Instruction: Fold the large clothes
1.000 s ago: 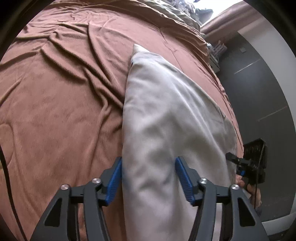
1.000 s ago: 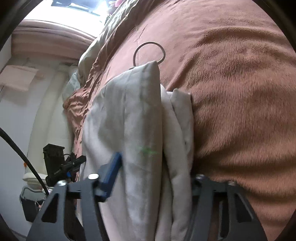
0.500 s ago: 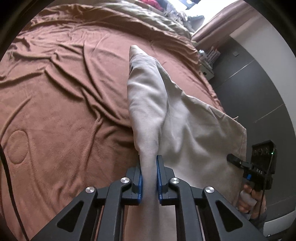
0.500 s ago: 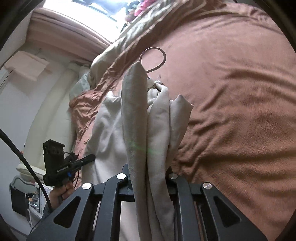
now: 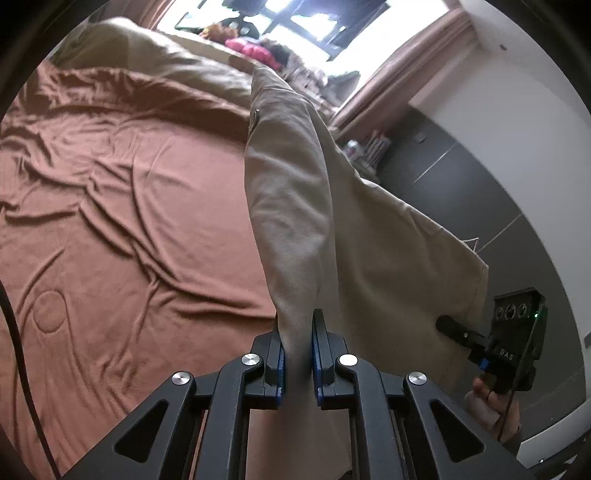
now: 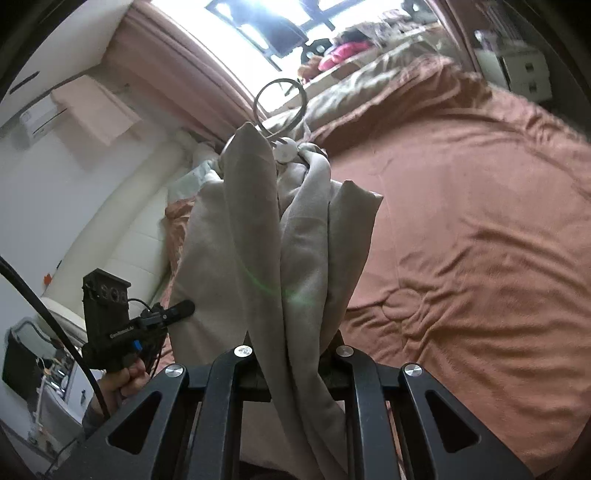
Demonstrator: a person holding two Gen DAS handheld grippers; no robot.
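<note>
A large beige garment point(image 5: 295, 206) is held up above a bed with a brown cover point(image 5: 110, 229). My left gripper point(image 5: 297, 343) is shut on one edge of the garment, which stretches away and to the right. My right gripper point(image 6: 293, 350) is shut on a bunched end of the same garment point(image 6: 280, 236); its fingertips are hidden by the cloth. A metal ring point(image 6: 280, 103) and a white tag hang at the garment's far top. The right gripper's body also shows in the left wrist view point(image 5: 513, 343), and the left gripper's body shows in the right wrist view point(image 6: 110, 325).
The brown bed cover point(image 6: 480, 221) lies wrinkled below. An olive duvet point(image 5: 155, 62) is heaped at the far end under a bright window point(image 6: 258, 33). A dark wall point(image 5: 461, 177) and shelves stand right of the bed; white furniture point(image 6: 92, 229) stands on its other side.
Both grippers closed on the garment and lifted it off the bed. The views tilted up, bringing the window and far end of the room into sight.
</note>
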